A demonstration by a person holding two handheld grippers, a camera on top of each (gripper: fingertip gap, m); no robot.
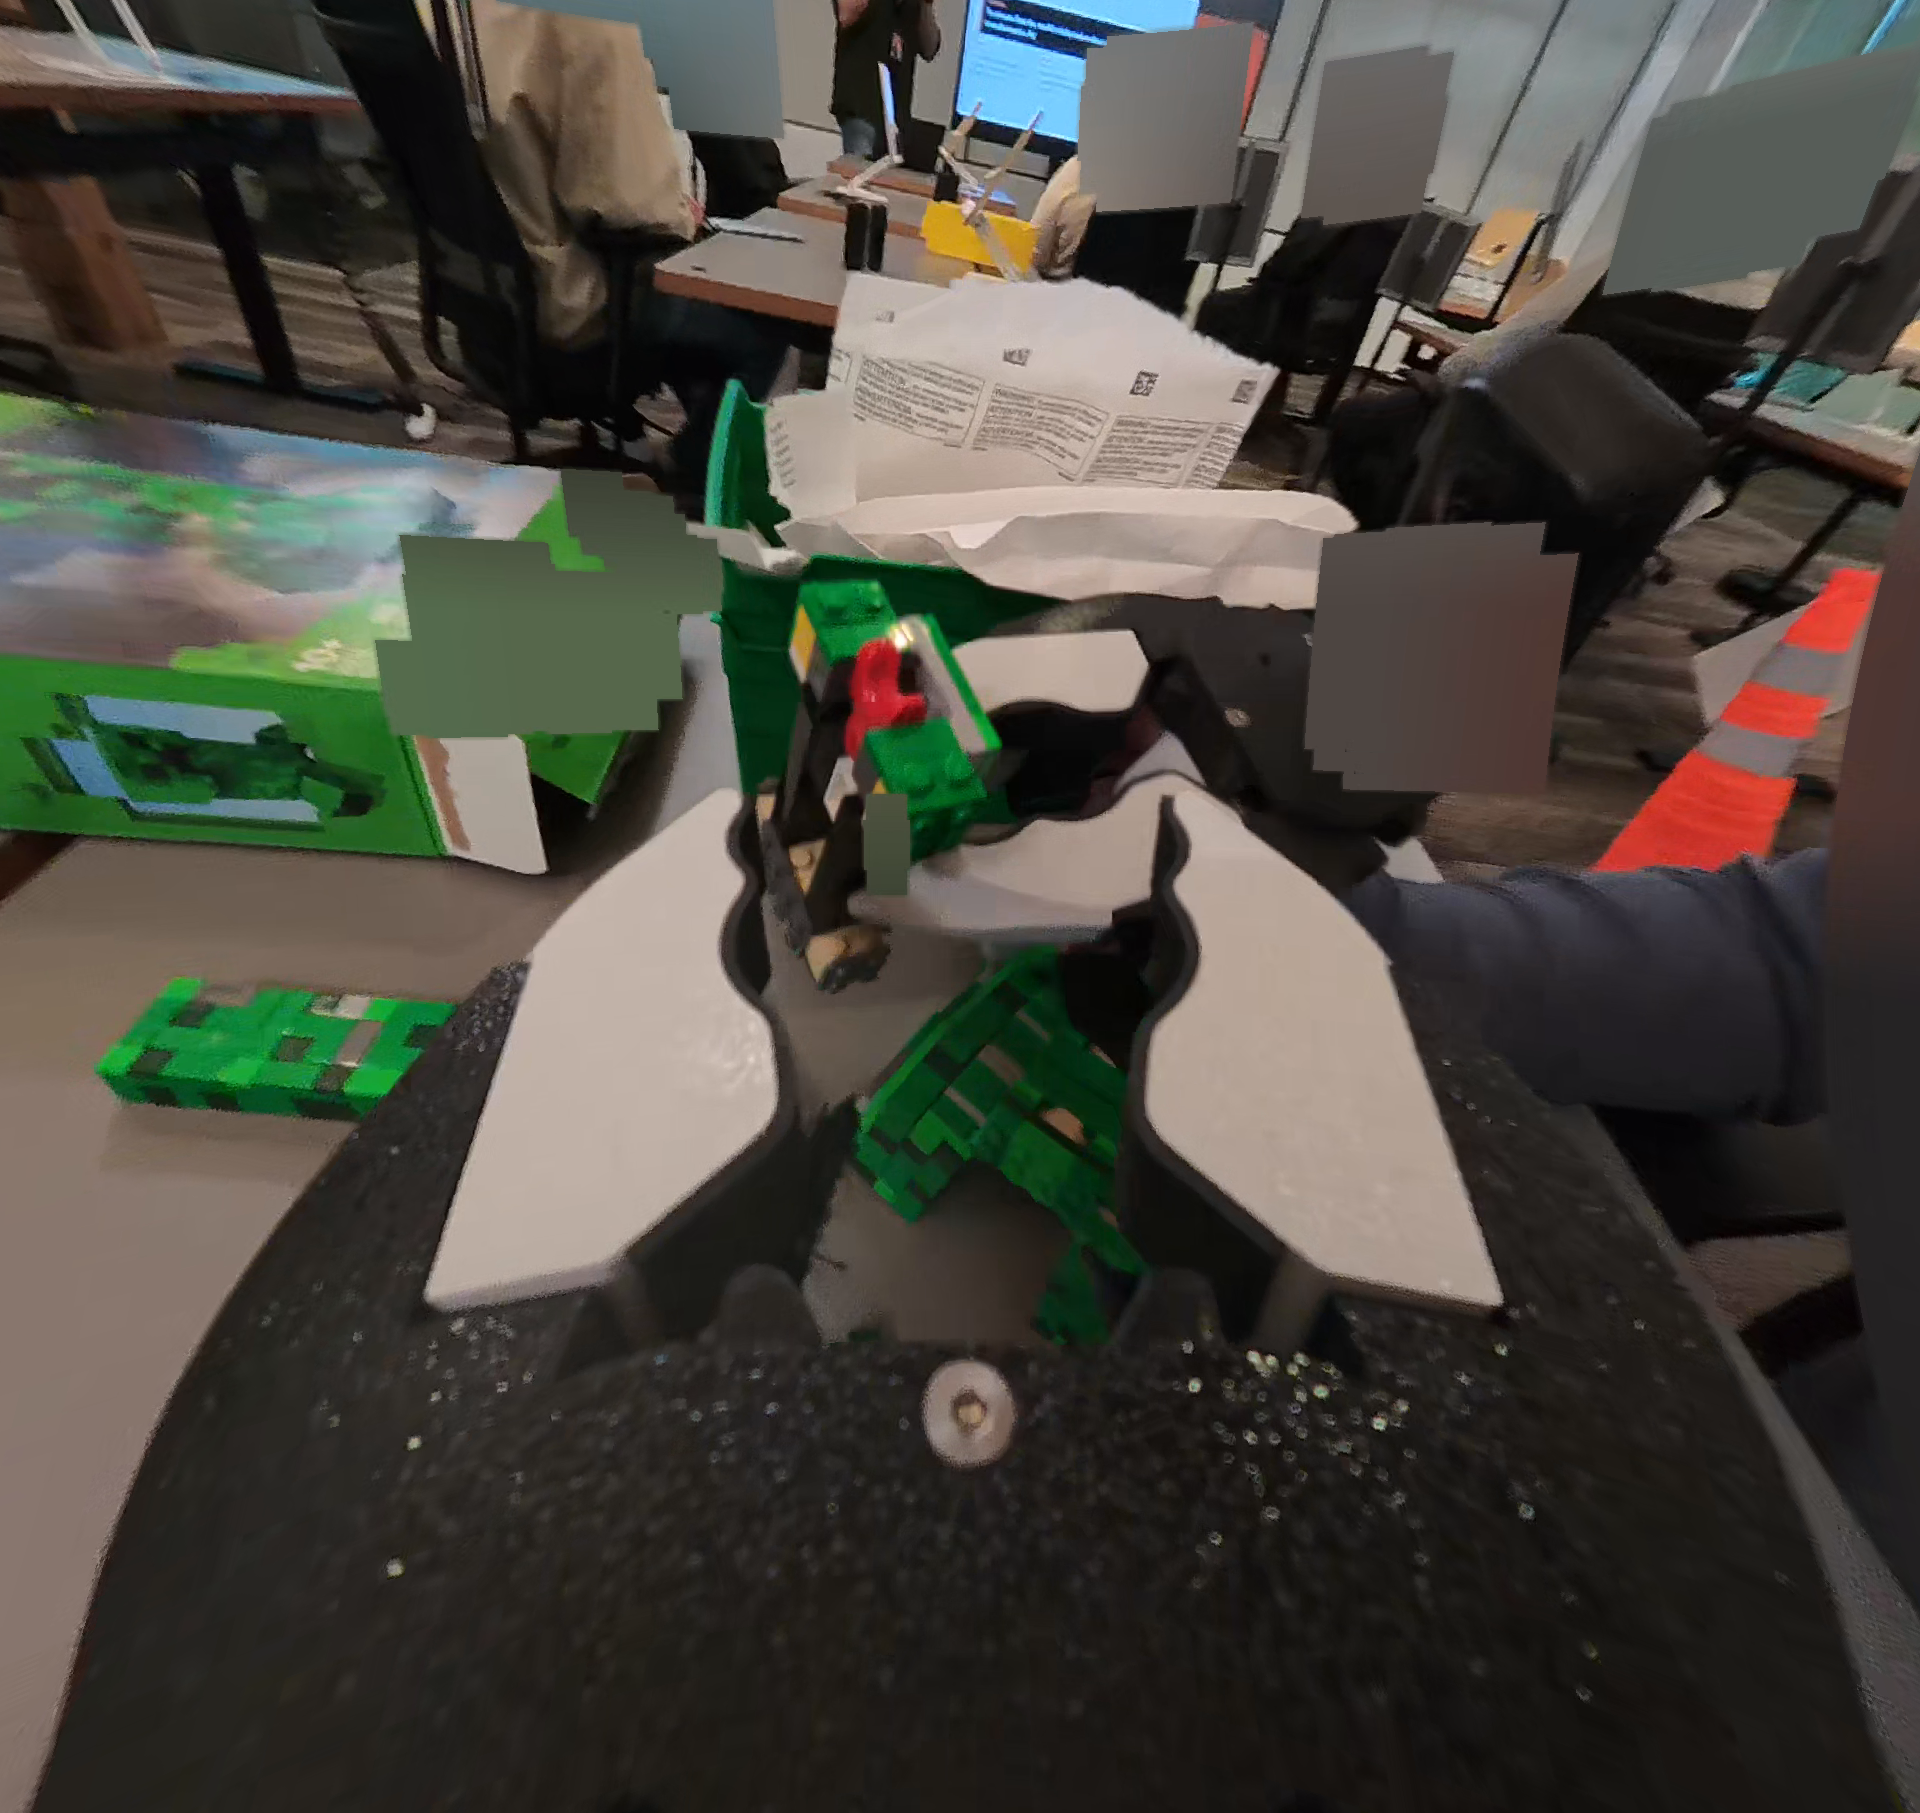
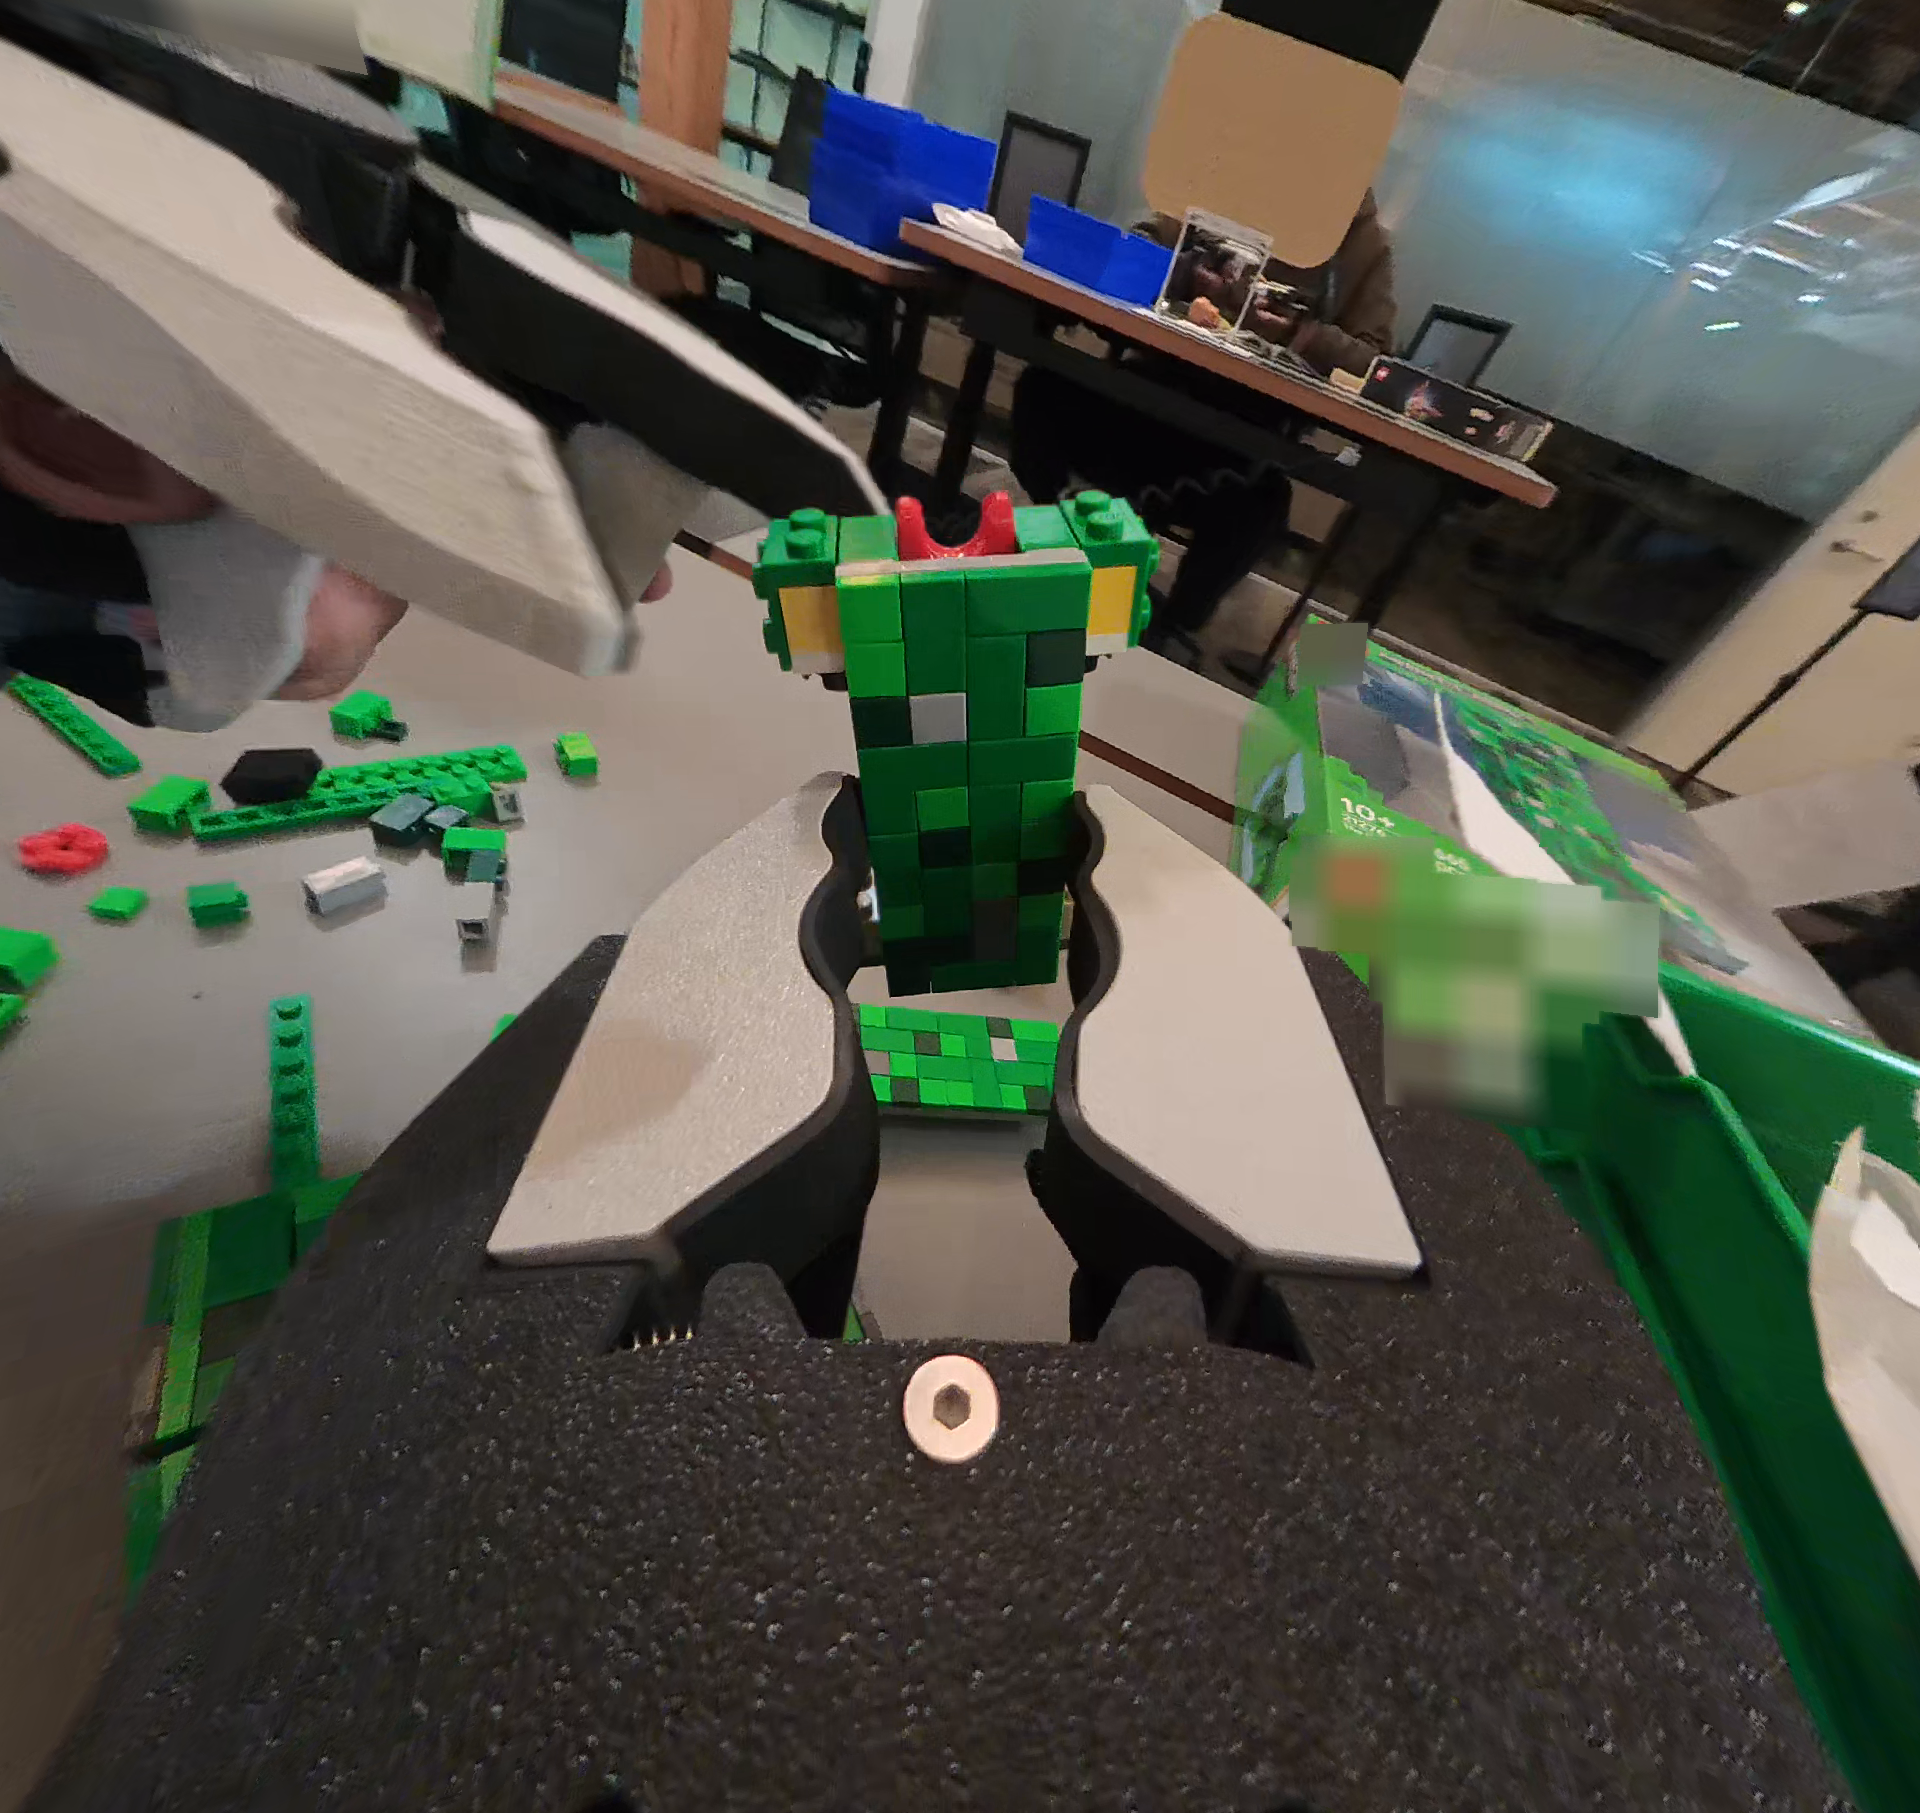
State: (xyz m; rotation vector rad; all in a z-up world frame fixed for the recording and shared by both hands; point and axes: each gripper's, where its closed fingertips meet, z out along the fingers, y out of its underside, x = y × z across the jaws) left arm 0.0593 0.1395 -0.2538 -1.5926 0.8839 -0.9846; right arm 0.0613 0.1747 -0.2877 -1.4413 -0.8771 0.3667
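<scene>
My right gripper [image 2: 961, 807] is shut on a tall green brick column [image 2: 966, 724] and holds it upright above the grey table [image 2: 665, 724]. The column has a red clip [image 2: 954, 527] on top and yellow bricks at its sides. A green tiled block [image 2: 961, 1057] lies on the table beneath it. My left gripper [image 1: 956, 818] is open and empty, with its tips close to the column [image 1: 914, 724] and right gripper's fingers [image 1: 1039, 672]. It also shows at upper left in the right wrist view [image 2: 582, 558]. A green brick assembly [image 1: 987, 1109] lies below the left fingers.
A green printed box [image 1: 208, 672], a green brick block [image 1: 270, 1046], a green bin [image 1: 758, 683] with white paper, and an orange cone [image 1: 1745, 755] surround the work spot. Loose green, grey, black and red bricks [image 2: 343, 807] lie on the table's left. People sit at far tables. The gap from one gripper's tips to the other's is roughly 5 cm. The green brick block [image 1: 270, 1046] is about equally far from each gripper, around 20 cm.
</scene>
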